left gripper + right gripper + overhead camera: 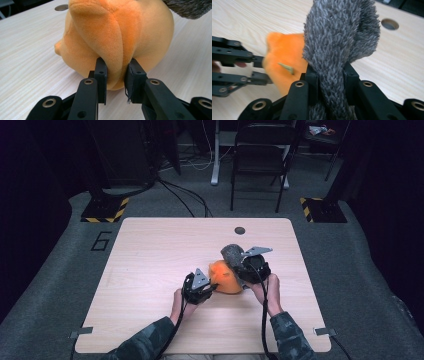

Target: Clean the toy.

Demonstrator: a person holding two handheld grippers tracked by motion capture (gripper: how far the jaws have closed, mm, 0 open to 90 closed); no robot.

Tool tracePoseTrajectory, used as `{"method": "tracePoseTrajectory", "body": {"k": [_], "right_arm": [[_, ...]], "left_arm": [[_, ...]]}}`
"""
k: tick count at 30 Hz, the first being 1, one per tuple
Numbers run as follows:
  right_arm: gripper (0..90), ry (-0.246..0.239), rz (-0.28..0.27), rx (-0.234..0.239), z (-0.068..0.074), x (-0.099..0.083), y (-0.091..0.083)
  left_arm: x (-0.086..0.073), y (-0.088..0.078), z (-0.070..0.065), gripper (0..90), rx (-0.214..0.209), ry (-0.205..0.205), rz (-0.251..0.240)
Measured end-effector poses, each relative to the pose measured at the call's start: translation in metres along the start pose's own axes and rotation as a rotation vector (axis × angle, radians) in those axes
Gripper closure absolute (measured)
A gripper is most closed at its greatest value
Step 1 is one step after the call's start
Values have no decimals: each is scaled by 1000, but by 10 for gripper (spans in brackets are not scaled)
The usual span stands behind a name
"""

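Two sleeved forearms come up from the near table edge in the high view, each hand wrapped round a gripper, wrists low over the wood and angled inward toward each other. Left gripper (212,286) points right and slightly away, and its jaws are pinched into a fold of the soft orange plush toy (117,37); the left gripper view shows both black pads sunk into the fabric near the toy's underside, the fold bulging between them. Right gripper (236,261) sits just beyond and to the right, aimed toward the far side, its jaws clamped tight on the shaggy grey plush part (342,37), which stands up between them and flops over the top. Orange toy rests on the pale wooden table (150,260) right of centre, between the two grippers and touching the grey piece. From the right gripper view, the left gripper's jaws reach in from the left onto the orange plush. Plenty of bare tabletop lies to the left and on the far side; a small round dark hole (239,230) sits near the far edge, well apart from the toy, and the right edge is nearer than the left
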State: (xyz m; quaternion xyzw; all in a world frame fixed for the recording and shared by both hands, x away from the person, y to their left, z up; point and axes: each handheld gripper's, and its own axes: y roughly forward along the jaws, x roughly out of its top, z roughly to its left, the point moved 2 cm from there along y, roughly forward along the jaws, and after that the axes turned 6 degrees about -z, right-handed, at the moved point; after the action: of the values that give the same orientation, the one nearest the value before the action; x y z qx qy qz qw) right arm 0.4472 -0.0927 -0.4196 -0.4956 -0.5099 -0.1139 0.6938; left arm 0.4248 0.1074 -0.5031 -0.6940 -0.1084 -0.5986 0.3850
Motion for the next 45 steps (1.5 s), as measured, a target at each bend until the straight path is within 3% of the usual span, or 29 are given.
{"method": "tracePoseTrajectory", "body": {"k": [3, 6, 7, 9, 14, 20, 27, 34, 40, 45], "right_arm": [[721, 9, -40, 38, 7, 9, -12], [721, 10, -73, 83, 16, 17, -18], [720, 16, -68, 97, 20, 17, -17], [720, 4, -44, 116, 28, 13, -9], [714, -43, 14, 63, 28, 3, 9], [711, -33, 41, 28, 16, -4, 15], [710, -54, 60, -17, 9, -7, 16], [709, -33, 81, -44, -3, -13, 18], [709, 20, 112, -55, -20, -21, 21], [711, 52, 146, -102, -32, -31, 24]], "left_arm": [[6, -6, 0, 733, -18, -60, -7], [7, -9, 0, 732, -18, -67, -4], [6, -9, 0, 731, -21, -84, -5], [7, -9, -1, 726, -18, -62, -2], [2, -4, 1, 703, -35, -23, 22], [0, -4, 0, 698, -33, 20, 28], [-1, -3, 0, 698, -39, 21, 21], [-1, -3, 1, 698, -41, 25, 22], [-2, -3, 1, 697, -49, 17, 7], [-1, -3, 0, 697, -48, 21, 2]]}}
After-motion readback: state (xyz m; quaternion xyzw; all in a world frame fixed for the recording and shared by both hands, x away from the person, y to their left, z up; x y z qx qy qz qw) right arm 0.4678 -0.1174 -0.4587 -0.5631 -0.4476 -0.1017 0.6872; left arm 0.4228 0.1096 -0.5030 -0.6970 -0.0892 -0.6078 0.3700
